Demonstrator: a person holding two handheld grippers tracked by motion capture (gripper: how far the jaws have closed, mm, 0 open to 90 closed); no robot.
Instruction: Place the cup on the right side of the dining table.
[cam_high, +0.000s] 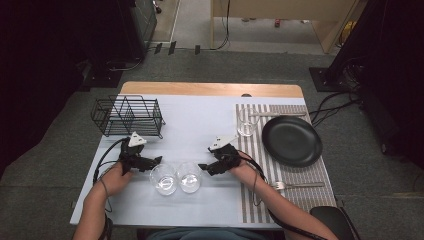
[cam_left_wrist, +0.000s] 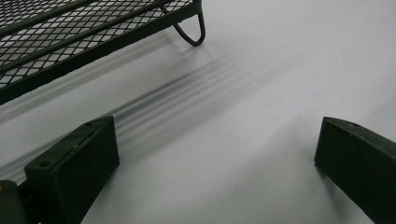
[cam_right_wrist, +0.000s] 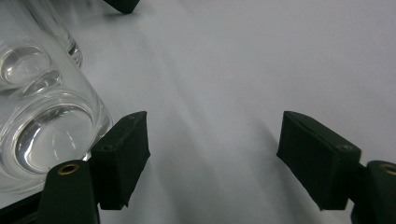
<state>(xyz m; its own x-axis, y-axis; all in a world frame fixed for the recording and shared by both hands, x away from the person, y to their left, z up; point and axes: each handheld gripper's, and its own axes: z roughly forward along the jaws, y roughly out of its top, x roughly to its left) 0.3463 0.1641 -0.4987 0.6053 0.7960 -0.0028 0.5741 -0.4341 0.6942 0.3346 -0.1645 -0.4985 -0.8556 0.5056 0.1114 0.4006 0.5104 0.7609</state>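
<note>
**Tongs flank two glasses, grasp not yet made**

Two glasses (cam_high: 176, 177) stand touching at the bench's near centre. Left tongs (cam_high: 159, 160) and right tongs (cam_high: 202, 166) both gape wide, holding nothing. Judged step: approach. Next move requires closing on a glass, likely for the rack (cam_high: 128, 116).

Bright table, dark room edges, soft rack (cam_left_wrist: 70, 32) shadows, blurred close-up glass (cam_right_wrist: 42, 116)
</note>
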